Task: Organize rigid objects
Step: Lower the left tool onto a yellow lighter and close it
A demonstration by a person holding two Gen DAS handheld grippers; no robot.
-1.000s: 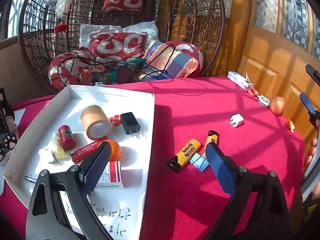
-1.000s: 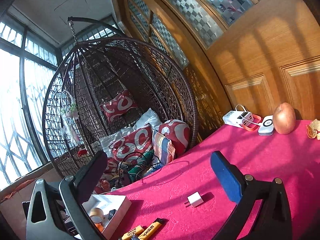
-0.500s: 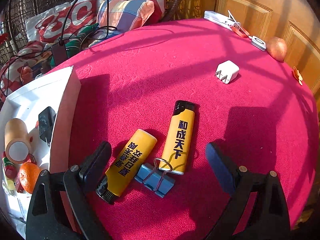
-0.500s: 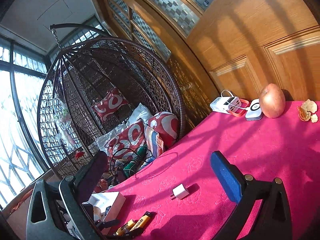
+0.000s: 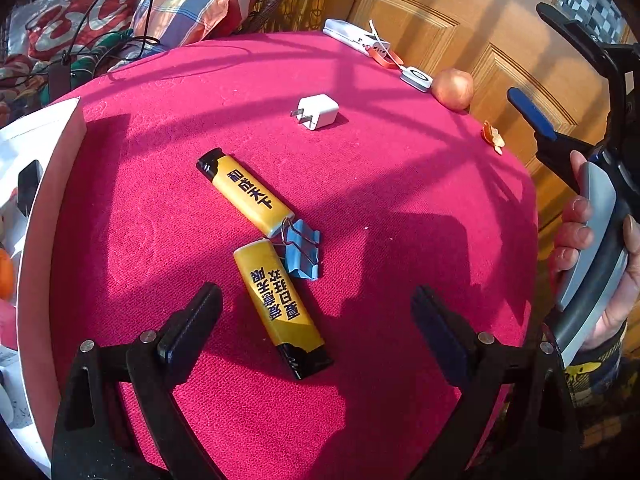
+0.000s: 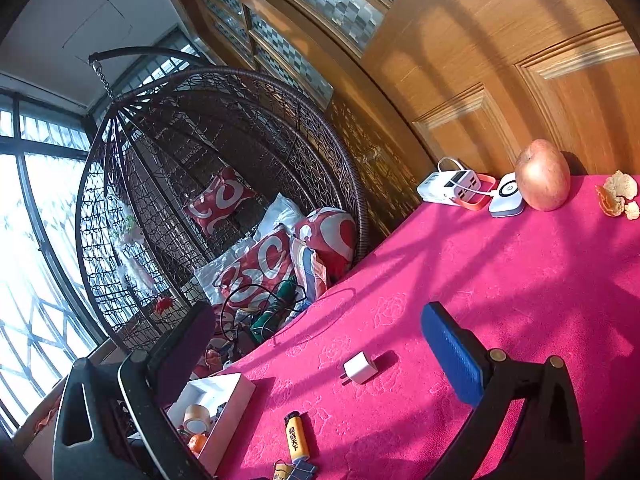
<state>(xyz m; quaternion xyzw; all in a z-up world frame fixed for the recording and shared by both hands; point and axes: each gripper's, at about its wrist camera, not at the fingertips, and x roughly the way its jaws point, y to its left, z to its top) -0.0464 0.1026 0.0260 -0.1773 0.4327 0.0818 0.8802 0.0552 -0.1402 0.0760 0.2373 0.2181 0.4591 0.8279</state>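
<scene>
Lighters and a clip lie on the pink tablecloth [image 5: 400,184] under your left gripper [image 5: 316,316], whose jaws stand wide apart and hold nothing. The near yellow lighter [image 5: 280,304] rests between the two fingers, its black cap toward you, touching neither pad. Just beyond it the blue binder clip [image 5: 302,254] sits against its far end, one wire handle lying over the base of the far yellow lighter [image 5: 244,190], which runs away to the left with its black cap farthest from you. Farther out, well apart from this cluster, the white charger plug [image 5: 318,111] lies alone with its prongs pointing left.

At the left edge of the cloth you can see the white tray [image 5: 36,216], with a black adapter [image 5: 28,186] and an orange [image 5: 5,274] partly visible inside. In the right wrist view the same tray [image 6: 230,412] also shows a roll of tape [image 6: 198,420].

Your right gripper [image 6: 320,354] hangs above the table, tilted, its jaws likewise wide open and empty; in the left wrist view your right hand [image 5: 592,248] grips its grey handle off the table's right edge. Along the far rim stand a white charging hub [image 6: 450,188], a small white round-faced device [image 6: 507,196], an apple [image 6: 542,174] and scraps of orange peel [image 6: 618,196]. Behind the table hangs a wicker egg chair [image 6: 224,168] piled with red-and-white cushions [image 6: 260,264].
</scene>
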